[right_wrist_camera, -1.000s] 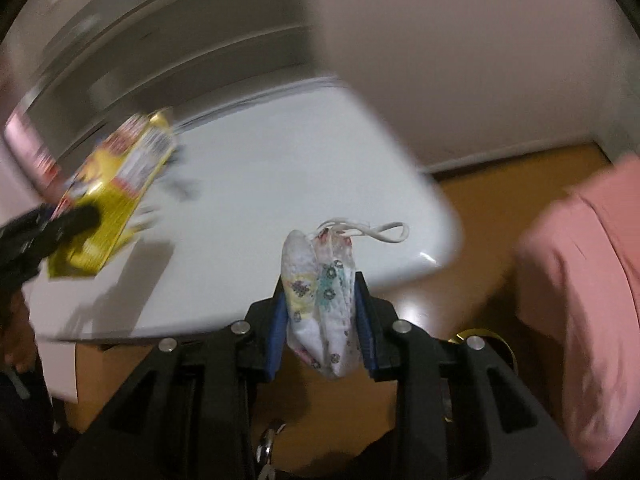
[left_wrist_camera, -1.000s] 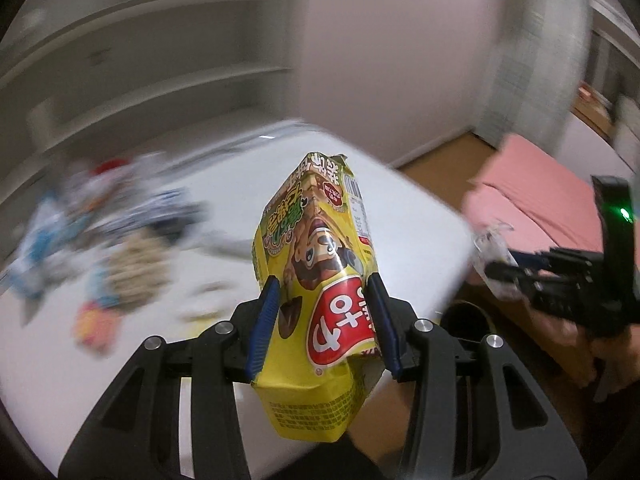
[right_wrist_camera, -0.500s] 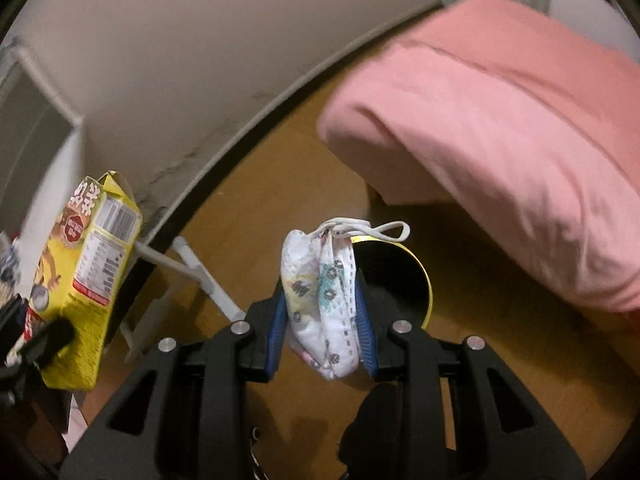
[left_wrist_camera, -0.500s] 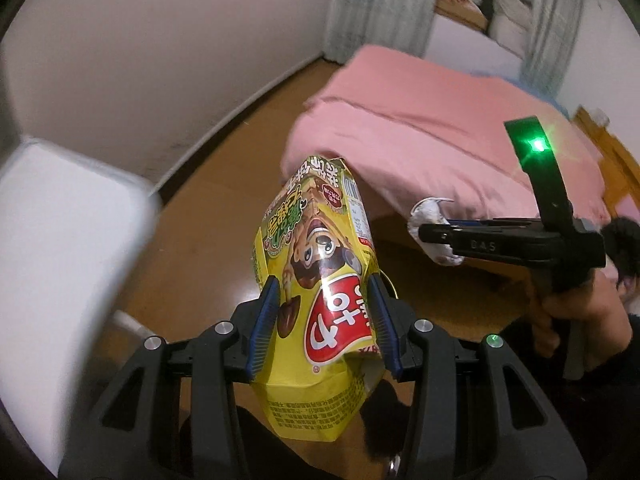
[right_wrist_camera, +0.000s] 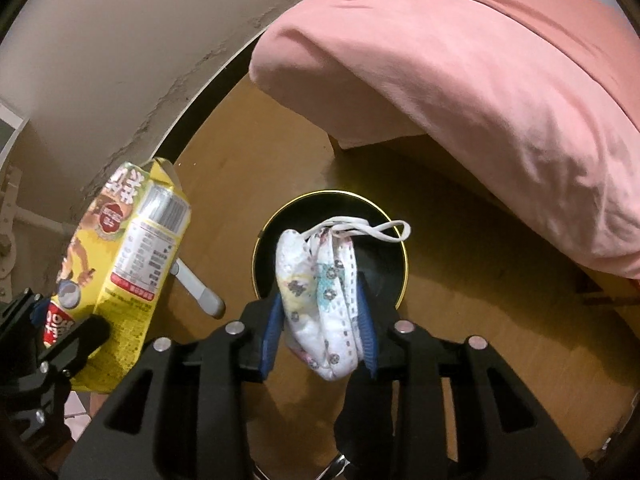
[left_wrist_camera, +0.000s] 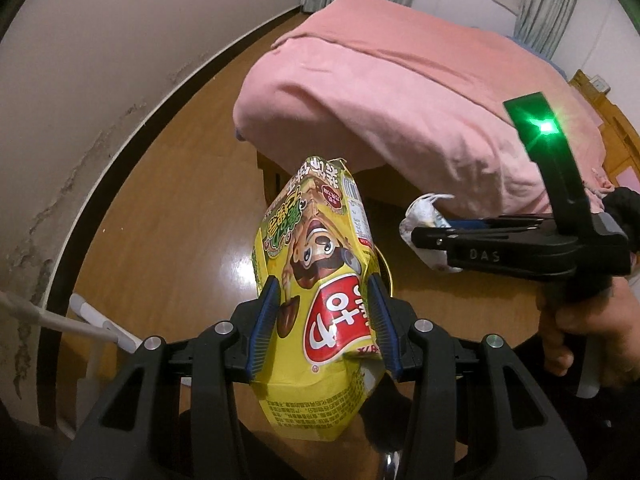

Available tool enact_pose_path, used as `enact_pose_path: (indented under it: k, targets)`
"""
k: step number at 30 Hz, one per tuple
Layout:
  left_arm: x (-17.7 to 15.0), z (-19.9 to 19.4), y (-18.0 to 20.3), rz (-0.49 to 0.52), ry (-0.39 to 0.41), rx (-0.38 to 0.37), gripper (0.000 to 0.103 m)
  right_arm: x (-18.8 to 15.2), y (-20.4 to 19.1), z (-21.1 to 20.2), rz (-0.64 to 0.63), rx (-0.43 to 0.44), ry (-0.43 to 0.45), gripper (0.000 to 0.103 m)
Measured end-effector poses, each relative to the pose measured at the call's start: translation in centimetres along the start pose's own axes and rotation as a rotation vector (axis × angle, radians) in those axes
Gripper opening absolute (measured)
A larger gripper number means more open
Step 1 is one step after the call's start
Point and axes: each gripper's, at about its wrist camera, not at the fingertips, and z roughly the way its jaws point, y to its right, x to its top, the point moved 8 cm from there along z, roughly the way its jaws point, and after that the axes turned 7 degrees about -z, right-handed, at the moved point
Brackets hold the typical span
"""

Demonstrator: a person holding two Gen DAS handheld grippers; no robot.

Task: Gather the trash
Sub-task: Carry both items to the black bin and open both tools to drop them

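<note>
The left hand-held gripper (left_wrist_camera: 322,328) is clamped across the lower half of a yellow snack box (left_wrist_camera: 316,280), held upright above the wooden floor (left_wrist_camera: 168,240); from the right wrist view the box sits at nine o'clock, off to the side of the bin. The right hand-held gripper (right_wrist_camera: 320,316) is clenched on a crumpled patterned cloth mask (right_wrist_camera: 316,296) directly over the open mouth of a round black bin (right_wrist_camera: 384,280) beside the pink bed (right_wrist_camera: 480,80), apparently so that a release drops it straight in. Judged from this, the mask goes first, and the box must shift toward three o'clock before release.
</note>
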Motion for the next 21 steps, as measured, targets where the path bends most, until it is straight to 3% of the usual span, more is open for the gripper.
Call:
enact_pose_path:
  k: [2,3,18,21]
  targets:
    - [-0.6,0.0,0.2,-0.003,-0.006,0.002,0.044,0.3,0.6,0.3,0.012,0.000,0.004,0.061]
    - [-0.4,0.5,0.2,-0.002,-0.013,0.003,0.044,0.4,0.8,0.2,0.015,0.000,0.008,0.063]
    - [-1.0,5.5,2.0,-0.010,-0.104,-0.041,0.046,0.5,4.1,-0.1,0.106,0.022,0.027,0.066]
    - [-0.6,6.7,2.6,-0.019,-0.122,-0.053,0.058,0.4,4.5,-0.3,0.131,0.028,0.039,0.068]
